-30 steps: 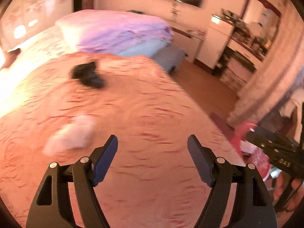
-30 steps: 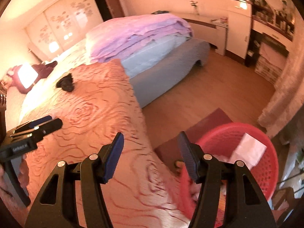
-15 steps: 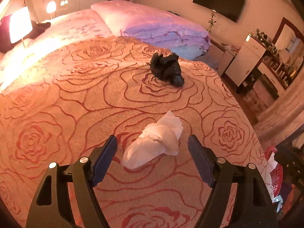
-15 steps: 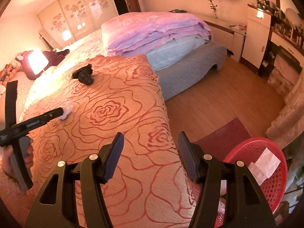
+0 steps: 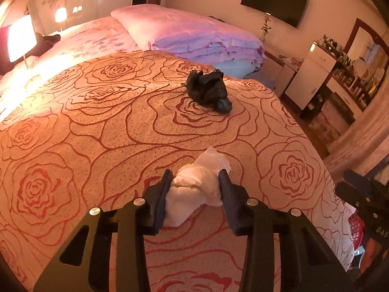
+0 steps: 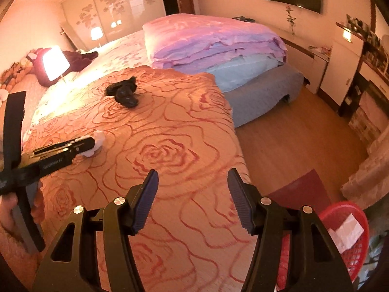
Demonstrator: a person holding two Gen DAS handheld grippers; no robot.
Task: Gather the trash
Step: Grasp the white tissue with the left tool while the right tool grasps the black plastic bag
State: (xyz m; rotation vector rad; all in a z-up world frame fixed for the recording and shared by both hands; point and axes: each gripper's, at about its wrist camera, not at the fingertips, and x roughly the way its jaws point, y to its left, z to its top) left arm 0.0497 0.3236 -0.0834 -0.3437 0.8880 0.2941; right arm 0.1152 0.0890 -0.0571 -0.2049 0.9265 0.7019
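Between left tongs, tissue, base hidden

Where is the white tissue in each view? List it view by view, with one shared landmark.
Left wrist: the white tissue sits low centre, between the left gripper's jaws.
Right wrist: the tissue is at mid-left, at the tip of the left gripper.
Shared landmark: the black bag on the bedspread.

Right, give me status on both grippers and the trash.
Left hand-held gripper closed on white crumpled tissue, on the bedspread. Right hand-held gripper open, empty. Black bag uncollected, farther up bed. Nothing in the way.
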